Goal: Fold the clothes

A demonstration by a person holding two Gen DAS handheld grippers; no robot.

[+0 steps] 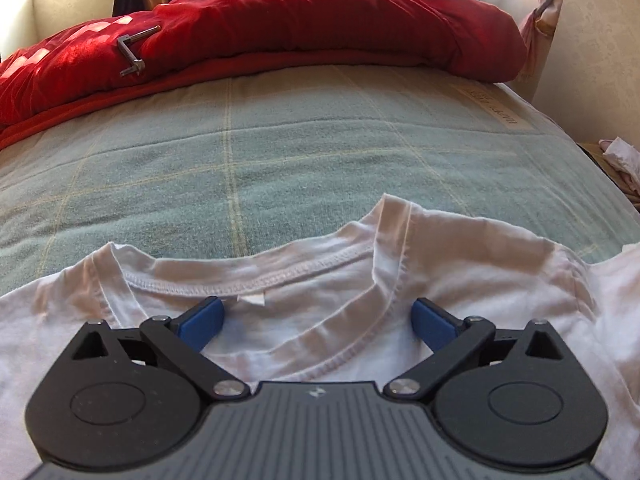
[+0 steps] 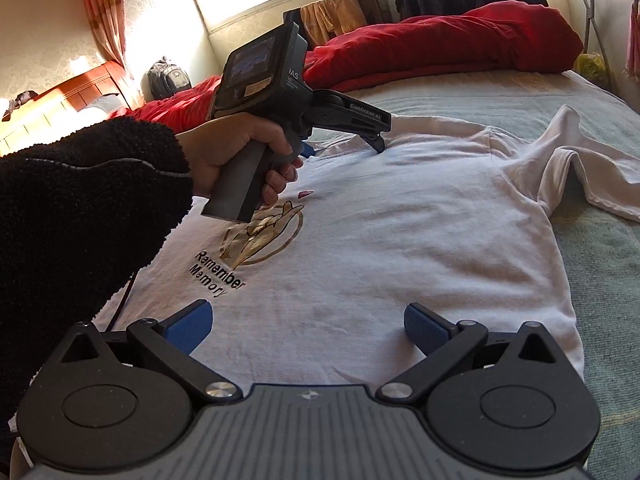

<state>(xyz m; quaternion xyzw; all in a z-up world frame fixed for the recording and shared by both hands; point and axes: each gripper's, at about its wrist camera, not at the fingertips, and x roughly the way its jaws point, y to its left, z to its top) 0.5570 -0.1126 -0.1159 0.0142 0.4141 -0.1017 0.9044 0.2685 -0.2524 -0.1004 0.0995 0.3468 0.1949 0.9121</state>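
A white T-shirt (image 2: 400,216) with a gold print and the words "Remember Memory" lies spread front-up on the bed. Its right sleeve (image 2: 592,168) is rumpled. In the left wrist view my left gripper (image 1: 316,320) stands open just over the shirt's collar (image 1: 256,276), blue pads on either side of the neck label. The right wrist view shows that same left gripper (image 2: 344,144) held by a hand in a black fleece sleeve, its tips down at the collar. My right gripper (image 2: 306,326) is open above the shirt's lower part, holding nothing.
A green checked blanket (image 1: 280,152) covers the bed. A red quilt (image 1: 320,28) is heaped at the far end, with a metal crank (image 1: 134,50) lying on it. Clothes hang by the window behind. The bed edge drops off at the right (image 2: 624,240).
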